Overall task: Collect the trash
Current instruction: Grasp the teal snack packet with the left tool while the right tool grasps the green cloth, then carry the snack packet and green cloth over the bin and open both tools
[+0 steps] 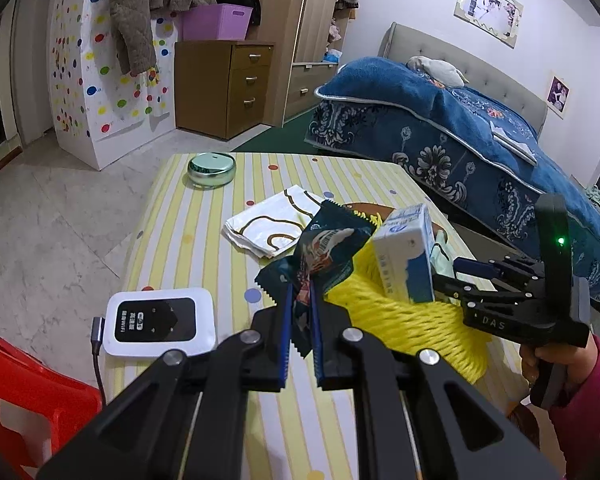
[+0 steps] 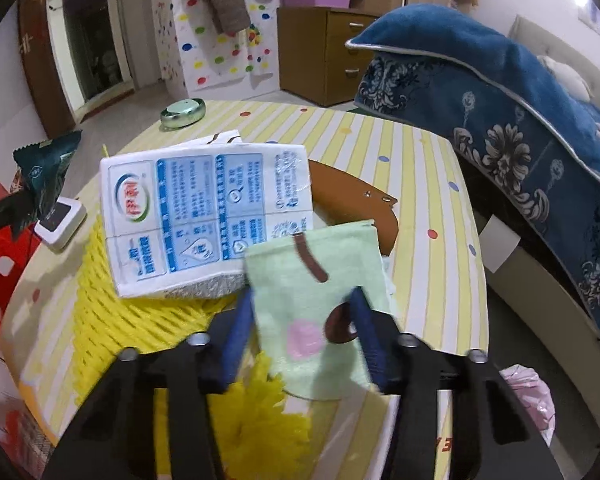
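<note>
Left wrist view is showing the left hand-held gripper (image 1: pixel 300 308) at the lower middle of the frame, with its jaws closed tightly on one dark blue snack wrapper (image 1: pixel 320 256), which is sticking up above the counter (image 1: pixel 204 240). Just right of it, one yellow foam net (image 1: pixel 392 312) is lying on the counter, and one white and blue milk carton (image 1: pixel 408 256) is resting on top of the net. At the right edge, a hand (image 1: pixel 556 364) in a pink sleeve is holding the right hand-held gripper (image 1: pixel 446 276).

Right wrist view is showing the right hand-held gripper (image 2: pixel 300 312) at the lower middle. One pale green cloth (image 2: pixel 320 304) is standing between its two blue fingers (image 2: pixel 236 332), and the jaws are half open; this part is blurred, so I cannot tell if the pads are pressing it. The carton (image 2: pixel 204 212) is lying just above and left of these fingers.

Also on the counter: one folded napkin (image 1: pixel 268 224), one white wifi device (image 1: pixel 160 320), one round tin (image 1: pixel 212 168) and one brown leather piece (image 2: pixel 352 204).
</note>
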A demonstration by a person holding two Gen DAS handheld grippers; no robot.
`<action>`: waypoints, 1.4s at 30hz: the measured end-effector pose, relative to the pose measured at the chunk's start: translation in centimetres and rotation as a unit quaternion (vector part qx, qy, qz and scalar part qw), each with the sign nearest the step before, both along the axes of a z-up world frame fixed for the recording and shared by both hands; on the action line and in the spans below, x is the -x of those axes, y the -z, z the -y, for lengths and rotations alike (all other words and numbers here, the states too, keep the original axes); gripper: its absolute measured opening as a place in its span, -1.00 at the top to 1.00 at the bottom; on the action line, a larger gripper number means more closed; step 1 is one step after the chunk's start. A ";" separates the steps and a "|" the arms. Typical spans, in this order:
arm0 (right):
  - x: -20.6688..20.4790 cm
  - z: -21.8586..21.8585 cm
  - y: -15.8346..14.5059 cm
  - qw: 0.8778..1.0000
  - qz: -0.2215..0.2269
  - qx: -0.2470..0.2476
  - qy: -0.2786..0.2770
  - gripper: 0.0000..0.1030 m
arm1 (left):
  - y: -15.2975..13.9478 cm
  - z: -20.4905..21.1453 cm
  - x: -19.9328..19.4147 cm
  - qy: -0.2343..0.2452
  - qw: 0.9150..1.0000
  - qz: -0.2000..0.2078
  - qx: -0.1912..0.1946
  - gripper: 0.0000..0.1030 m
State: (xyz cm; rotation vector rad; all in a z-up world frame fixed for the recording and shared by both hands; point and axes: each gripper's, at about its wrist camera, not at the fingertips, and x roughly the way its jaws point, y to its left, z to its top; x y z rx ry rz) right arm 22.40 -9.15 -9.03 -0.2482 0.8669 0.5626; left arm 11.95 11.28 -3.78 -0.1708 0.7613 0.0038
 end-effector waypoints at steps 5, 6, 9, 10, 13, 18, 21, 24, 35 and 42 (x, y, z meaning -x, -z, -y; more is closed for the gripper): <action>1.5 0.8 -2.7 0.999 0.039 -0.014 0.012 0.99 | -0.3 0.3 0.8 0.000 1.000 0.003 0.000 0.86; 1.7 1.1 -3.4 0.999 0.047 -0.019 0.014 1.00 | -0.4 0.3 1.0 0.000 1.000 0.004 0.000 0.86; 2.8 2.4 -6.2 0.996 0.072 -0.043 0.028 1.00 | -0.9 0.5 1.5 0.002 1.000 0.010 0.000 0.86; 3.1 2.8 -6.9 0.995 0.076 -0.049 0.031 1.00 | -1.1 0.7 1.8 0.004 1.000 0.013 0.000 0.86; 4.4 4.2 -9.2 0.993 0.092 -0.064 0.047 1.00 | -1.8 1.3 2.3 0.015 1.000 0.023 0.003 0.86; 6.1 6.1 -10.5 0.990 0.090 -0.085 0.065 1.00 | -2.6 3.0 3.1 0.041 0.999 0.033 0.010 0.86; 7.3 7.5 -11.1 0.988 0.095 -0.099 0.077 1.00 | -2.9 4.4 3.6 0.059 0.998 0.037 0.011 0.86; 8.2 8.9 -11.7 0.985 0.099 -0.111 0.090 1.00 | -3.1 5.5 3.9 0.074 0.996 0.038 0.014 0.86; 11.1 13.4 -11.1 0.979 0.095 -0.109 0.142 1.00 | -3.3 12.3 3.9 0.157 0.987 0.041 0.022 0.86; 12.6 17.8 -10.7 0.970 0.105 -0.104 0.191 1.00 | -2.6 17.9 3.0 0.218 0.975 0.032 0.028 0.86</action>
